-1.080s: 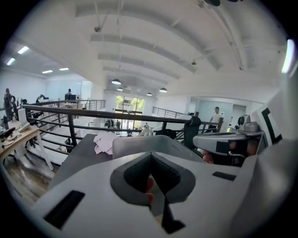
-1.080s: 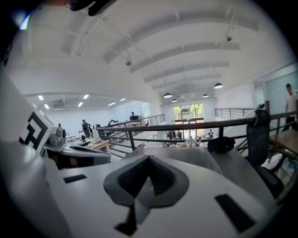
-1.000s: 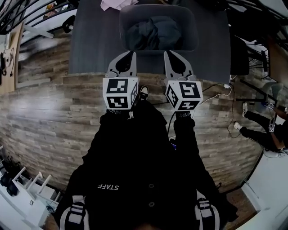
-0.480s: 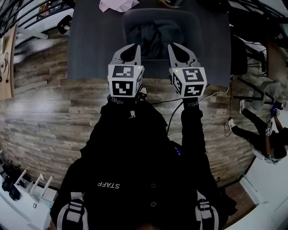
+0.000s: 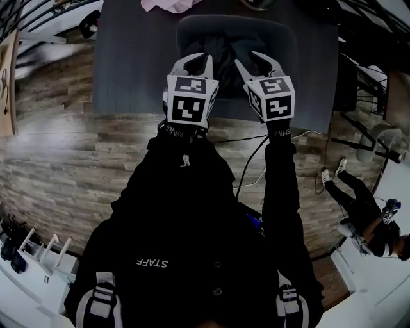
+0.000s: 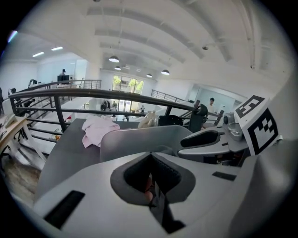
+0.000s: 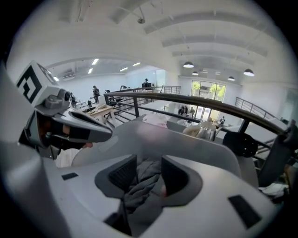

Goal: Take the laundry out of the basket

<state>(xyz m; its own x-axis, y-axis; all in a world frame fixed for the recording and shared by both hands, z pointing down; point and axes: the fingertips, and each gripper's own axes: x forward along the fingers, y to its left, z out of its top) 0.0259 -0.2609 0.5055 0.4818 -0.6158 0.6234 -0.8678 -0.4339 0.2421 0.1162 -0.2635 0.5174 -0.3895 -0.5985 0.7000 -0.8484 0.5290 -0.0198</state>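
Observation:
A grey laundry basket (image 5: 287,45) stands on a dark table (image 5: 128,64), and its wall (image 6: 139,137) fills the left gripper view. Dark grey laundry (image 5: 221,48) lies bunched inside it. My left gripper (image 5: 192,63) hangs over the basket's near left part with its jaws shut and nothing in them; in its own view the left gripper (image 6: 151,169) shows its pads meeting. My right gripper (image 5: 259,61) is over the near right part. Its jaws are opening, and in the right gripper (image 7: 144,174) view the grey laundry (image 7: 142,186) shows in the narrow gap, with the pads not pressing on it.
A pink cloth (image 5: 168,5) lies on the table beyond the basket, also visible as a pink cloth (image 6: 98,130) in the left gripper view. A kettle (image 7: 201,129) stands behind the basket. A railing (image 6: 93,95) runs behind the table. A cable (image 5: 301,134) trails over the wooden floor.
Both grippers have moved forward from the table's near edge to over the basket. The right gripper's jaws have parted a little.

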